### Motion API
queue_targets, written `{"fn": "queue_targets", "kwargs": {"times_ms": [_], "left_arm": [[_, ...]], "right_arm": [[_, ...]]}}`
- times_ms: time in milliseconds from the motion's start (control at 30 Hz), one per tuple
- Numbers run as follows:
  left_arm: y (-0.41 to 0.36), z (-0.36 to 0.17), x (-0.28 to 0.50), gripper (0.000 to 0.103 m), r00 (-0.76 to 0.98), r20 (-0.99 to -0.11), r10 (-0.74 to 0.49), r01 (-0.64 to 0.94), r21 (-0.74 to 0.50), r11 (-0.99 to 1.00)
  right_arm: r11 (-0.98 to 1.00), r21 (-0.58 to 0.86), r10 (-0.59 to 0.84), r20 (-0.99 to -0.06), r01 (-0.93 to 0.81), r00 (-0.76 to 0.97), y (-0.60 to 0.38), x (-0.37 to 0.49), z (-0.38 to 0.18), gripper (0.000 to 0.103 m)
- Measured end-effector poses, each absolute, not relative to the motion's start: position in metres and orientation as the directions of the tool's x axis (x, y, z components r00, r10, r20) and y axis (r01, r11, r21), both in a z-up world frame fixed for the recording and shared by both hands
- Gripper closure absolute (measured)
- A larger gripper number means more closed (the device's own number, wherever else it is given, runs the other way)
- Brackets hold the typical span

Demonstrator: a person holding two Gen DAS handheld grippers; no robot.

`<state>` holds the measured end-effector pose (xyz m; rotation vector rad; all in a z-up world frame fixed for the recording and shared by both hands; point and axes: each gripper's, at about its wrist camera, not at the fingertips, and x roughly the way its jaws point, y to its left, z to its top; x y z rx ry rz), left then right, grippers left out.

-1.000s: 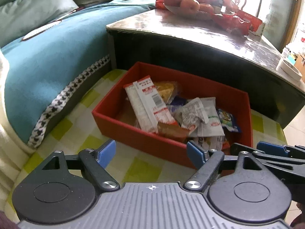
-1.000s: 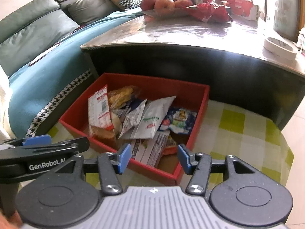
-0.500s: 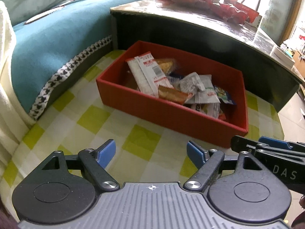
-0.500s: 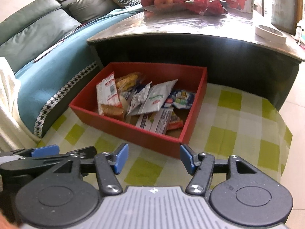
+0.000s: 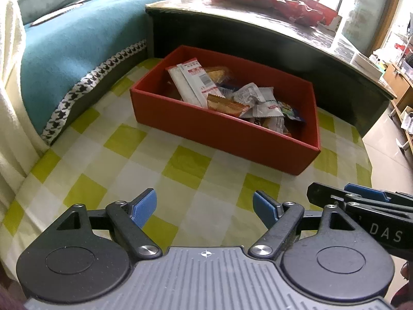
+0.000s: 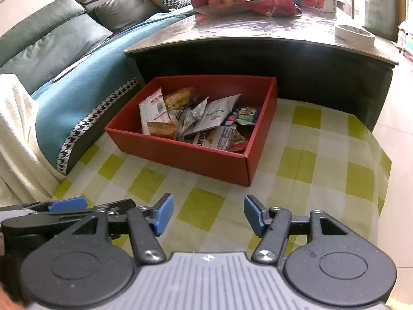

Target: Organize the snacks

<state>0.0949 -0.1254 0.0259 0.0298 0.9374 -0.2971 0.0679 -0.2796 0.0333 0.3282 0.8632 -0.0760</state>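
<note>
Judging progress: near done, prob | snack packets [image 6: 204,118] lay piled loose inside red box [image 5: 219,131] on checked cloth [image 5: 185,180], none seen outside it | left claw [image 5: 205,206] stood wide, empty | right claw [image 6: 207,213] held nothing, jaws opening | both apart from box | left to do: maybe tidy pile; red bags on bench [image 6: 258,28] unclear.

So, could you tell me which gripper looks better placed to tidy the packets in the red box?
Probably the right gripper: its view looks more squarely into the red box, whose packets lie ahead of it. The left gripper sees the box off to its right. Both are empty and short of it.
</note>
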Motion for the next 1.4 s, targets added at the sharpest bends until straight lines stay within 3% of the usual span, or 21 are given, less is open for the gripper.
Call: {"fn": "queue_targets", "kwargs": {"times_ms": [300, 733, 900, 1233, 1400], "left_arm": [[-0.120, 0.026, 0.081, 0.016, 0.560, -0.790, -0.250, 0.266, -0.114, 0.957], [-0.118, 0.031, 0.072, 0.016, 0.572, -0.785, -0.235, 0.294, -0.071, 0.953], [-0.114, 0.029, 0.073, 0.016, 0.563, -0.784, -0.259, 0.287, -0.108, 0.952], [-0.117, 0.032, 0.064, 0.016, 0.615, -0.759, -0.213, 0.287, -0.037, 0.957], [-0.116, 0.036, 0.061, 0.010, 0.642, -0.744, -0.187, 0.278, -0.002, 0.961]], "right_arm": [[0.947, 0.253, 0.063, -0.754, 0.201, 0.654, -0.276, 0.053, 0.034, 0.036], [0.953, 0.235, 0.062, -0.769, 0.191, 0.636, -0.272, 0.043, 0.031, 0.036], [0.953, 0.239, 0.067, -0.764, 0.186, 0.641, -0.272, 0.042, 0.031, 0.036], [0.954, 0.243, 0.079, -0.766, 0.174, 0.638, -0.271, 0.044, 0.030, 0.036], [0.952, 0.251, 0.084, -0.761, 0.172, 0.643, -0.271, 0.044, 0.031, 0.036]]}}
